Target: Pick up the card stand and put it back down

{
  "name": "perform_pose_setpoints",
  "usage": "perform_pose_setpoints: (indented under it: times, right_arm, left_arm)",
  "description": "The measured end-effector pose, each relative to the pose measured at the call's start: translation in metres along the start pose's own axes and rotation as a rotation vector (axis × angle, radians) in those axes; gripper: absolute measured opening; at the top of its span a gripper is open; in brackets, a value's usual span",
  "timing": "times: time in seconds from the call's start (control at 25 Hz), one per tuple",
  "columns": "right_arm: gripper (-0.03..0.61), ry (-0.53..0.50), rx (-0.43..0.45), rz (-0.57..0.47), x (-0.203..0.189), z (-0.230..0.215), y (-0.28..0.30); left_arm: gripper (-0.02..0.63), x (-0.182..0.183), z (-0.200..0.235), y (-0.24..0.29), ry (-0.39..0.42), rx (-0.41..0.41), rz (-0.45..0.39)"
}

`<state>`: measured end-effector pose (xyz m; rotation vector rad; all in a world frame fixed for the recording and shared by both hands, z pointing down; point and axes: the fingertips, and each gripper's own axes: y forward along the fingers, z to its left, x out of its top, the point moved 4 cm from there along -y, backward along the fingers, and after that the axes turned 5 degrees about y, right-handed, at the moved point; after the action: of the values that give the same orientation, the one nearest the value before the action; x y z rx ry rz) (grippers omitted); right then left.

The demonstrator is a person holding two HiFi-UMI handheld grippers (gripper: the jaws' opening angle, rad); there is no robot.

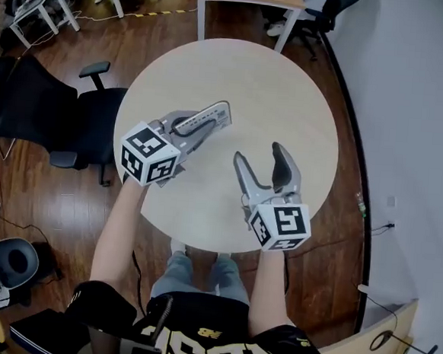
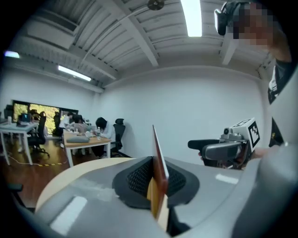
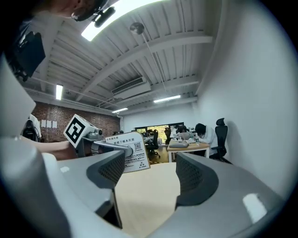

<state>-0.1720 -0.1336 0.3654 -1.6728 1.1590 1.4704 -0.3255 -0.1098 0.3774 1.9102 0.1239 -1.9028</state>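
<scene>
With the left gripper (image 1: 220, 113) clamped on the card stand (image 3: 129, 149), apparently lifted above the round table (image 1: 290, 86) at frame centre, only set-down remains; the right gripper (image 1: 258, 154) gapes empty.

In the left gripper view the card stand (image 2: 159, 169) shows only as a thin edge. Its lower part is buried between the pads (image 2: 137, 180) of the left gripper (image 2: 156, 162), and its printed face is out of sight. In the right gripper view its print is too small to read, and its lower left corner seems hidden behind the right gripper (image 3: 151, 172).
</scene>
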Motion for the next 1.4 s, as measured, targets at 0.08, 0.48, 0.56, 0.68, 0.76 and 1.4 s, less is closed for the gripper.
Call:
perform_pose_setpoints:
  times: [0.08, 0.48, 0.56, 0.68, 0.76, 1.4]
  right_arm:
    - [0.348, -0.031, 0.015, -0.018, 0.023, 0.014, 0.003]
    - [0.348, -0.061, 0.006, -0.057, 0.071, 0.044, -0.011]
    - [0.348, -0.055, -0.007, -0.067, 0.075, 0.046, -0.012]
    - [0.348, -0.056, -0.02, -0.083, 0.078, 0.052, -0.014]
    - [0.348, -0.056, -0.021, -0.093, 0.079, 0.058, -0.014]
    - [0.348, -0.016, -0.062, -0.136, 0.078, 0.055, -0.029]
  left_arm:
    - [0.021, 0.019, 0.003, -0.023, 0.018, 0.087, -0.006]
    - [0.021, 0.066, -0.02, -0.121, 0.019, 0.457, -0.059]
    - [0.021, 0.069, -0.026, -0.134, 0.025, 0.508, -0.08]
    - [0.021, 0.068, -0.034, -0.15, 0.039, 0.575, -0.114]
    - [0.02, 0.065, -0.037, -0.159, 0.053, 0.616, -0.139]
    - [0.021, 0.061, -0.061, -0.199, 0.074, 0.8, -0.28]
